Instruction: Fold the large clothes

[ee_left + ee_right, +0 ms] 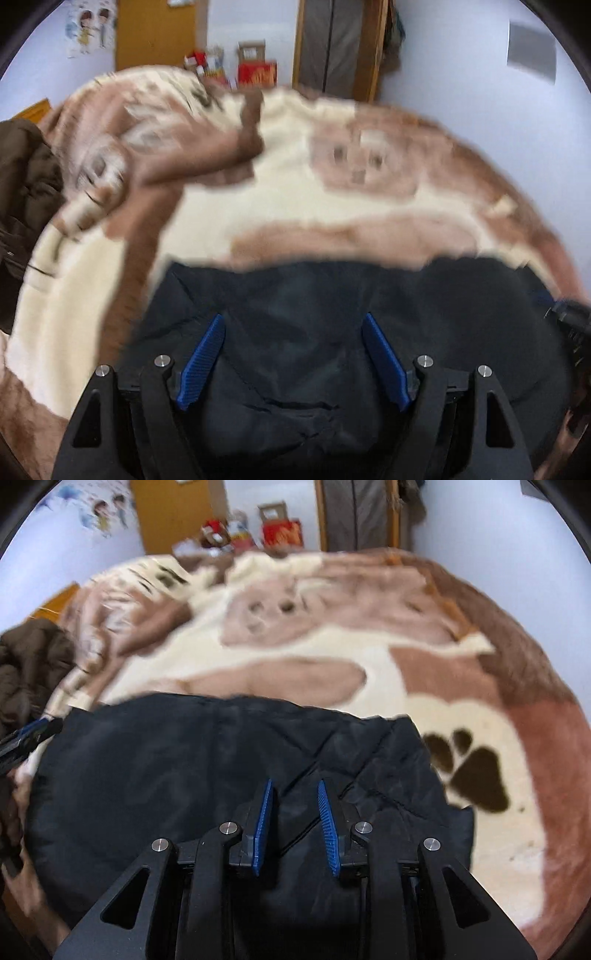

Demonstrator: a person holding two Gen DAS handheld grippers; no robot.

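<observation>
A dark jacket point(221, 782) lies in a compact heap on the near part of a bed, on a cream-and-brown blanket point(369, 664) printed with bears and paw marks; its far edge runs fairly straight, which suggests one fold is made, though motion blur leaves the layers hard to count; its right side is creased and uneven, so squaring up and perhaps a further fold remain. The left gripper point(293, 354) hangs wide over the cloth, nothing between its blue pads; the right gripper point(295, 827) stands narrow, a clear gap showing, and grips nothing. A brown garment point(29, 672) sits piled at the left edge of the bed, near the jacket's left side, apparently awaiting its turn. Beyond the jacket the blanket is open toward the far wall, leaving room to spread or turn the cloth; to the right, more bare blanket runs out to the bed's edge; on the left, the brown pile crowds the working space.
</observation>
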